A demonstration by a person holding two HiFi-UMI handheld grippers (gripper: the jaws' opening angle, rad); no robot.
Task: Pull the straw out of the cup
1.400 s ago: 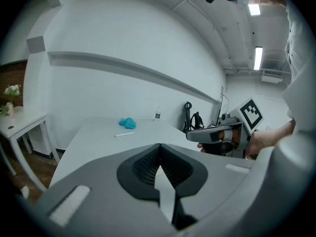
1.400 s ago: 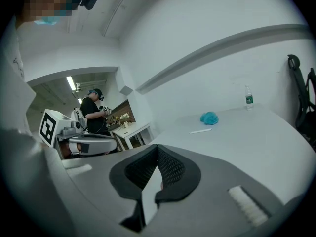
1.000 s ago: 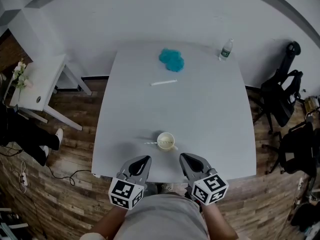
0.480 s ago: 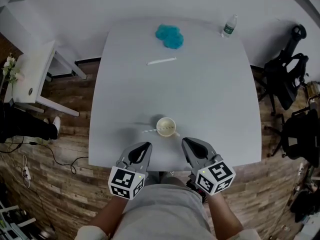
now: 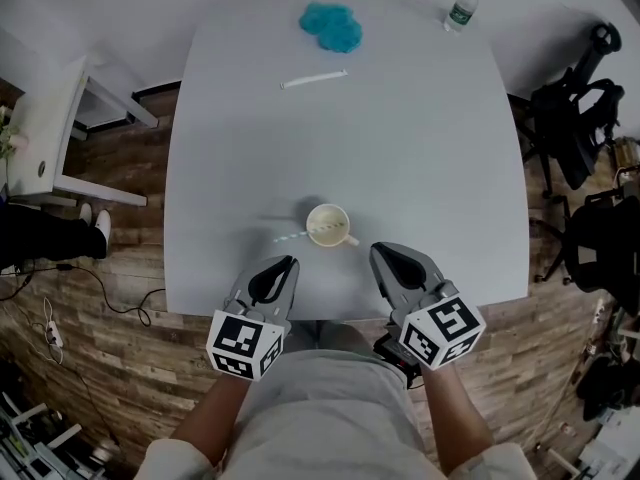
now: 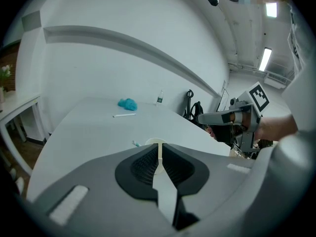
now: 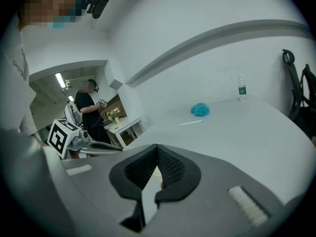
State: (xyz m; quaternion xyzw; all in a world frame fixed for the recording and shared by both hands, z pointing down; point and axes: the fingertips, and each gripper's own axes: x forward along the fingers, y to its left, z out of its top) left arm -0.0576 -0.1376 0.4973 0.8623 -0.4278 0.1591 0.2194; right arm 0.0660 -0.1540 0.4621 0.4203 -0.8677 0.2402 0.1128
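A cream cup [image 5: 328, 225] with its handle to the right stands on the white table [image 5: 420, 148] near the front edge. A pale straw [image 5: 288, 236] leans out of it to the left. My left gripper [image 5: 287, 263] is shut, its tip just short of the cup on the near left. My right gripper [image 5: 384, 253] is shut too, on the near right by the handle. In the left gripper view the cup rim [image 6: 148, 141] and straw tip [image 6: 134, 143] peek over the closed left gripper [image 6: 158, 148]. The right gripper [image 7: 157, 150] holds nothing in its own view.
A teal cloth [image 5: 330, 25], a wrapped straw [image 5: 314, 78] and a water bottle [image 5: 461, 10] lie at the table's far side. A small white side table [image 5: 50, 128] stands at the left, dark chairs [image 5: 570, 138] at the right. A person [image 7: 91, 110] stands in the background.
The head view has shifted forward, so the table sits higher in frame. Both grippers stay shut and have edged slightly closer to the cup. Cup and straw have not moved.
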